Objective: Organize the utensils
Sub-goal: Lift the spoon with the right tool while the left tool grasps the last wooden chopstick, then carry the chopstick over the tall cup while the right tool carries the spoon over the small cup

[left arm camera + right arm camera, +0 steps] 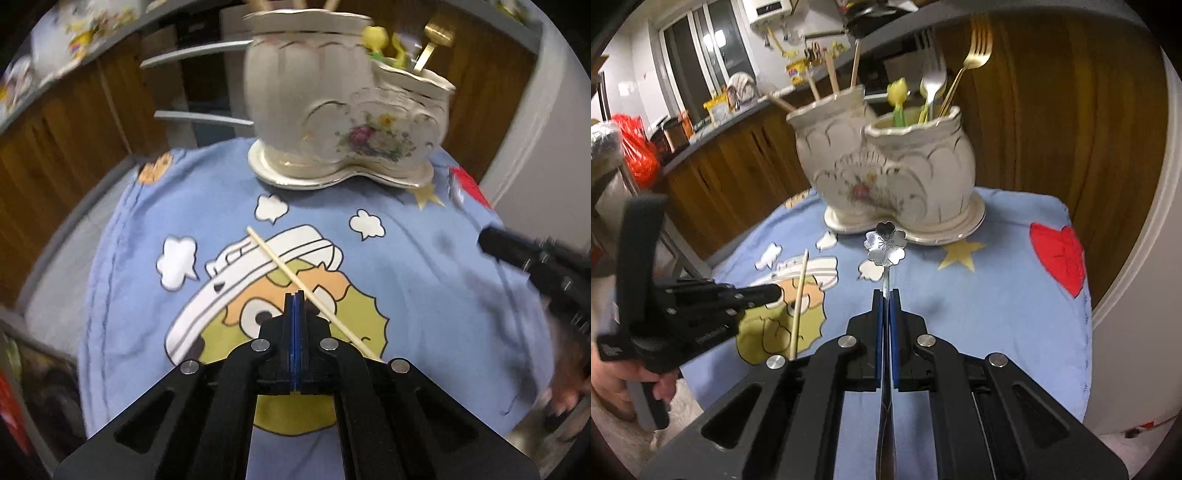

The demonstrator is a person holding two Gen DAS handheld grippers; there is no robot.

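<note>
A cream ceramic holder [332,122] [886,173] with two compartments stands at the far side of a blue cartoon cloth [424,277] [979,295]. Its taller compartment holds chopsticks [833,75]; the lower one holds forks [975,48] and a yellow-green utensil [897,96]. One wooden chopstick [273,256] [799,295] lies slantwise on the cloth. My left gripper [295,295] [777,291] is shut, its tip right beside that chopstick with nothing seen between the pads. My right gripper [886,291] [487,243] is shut on the handle of a silver flower-shaped spoon [885,243], held above the cloth and pointing at the holder.
Brown wooden cabinets [1052,110] rise behind the table, with a cluttered counter [738,99] and a red bag [635,147] to the left. A white appliance [546,129] stands at the right. A person's hand [646,384] holds the left gripper.
</note>
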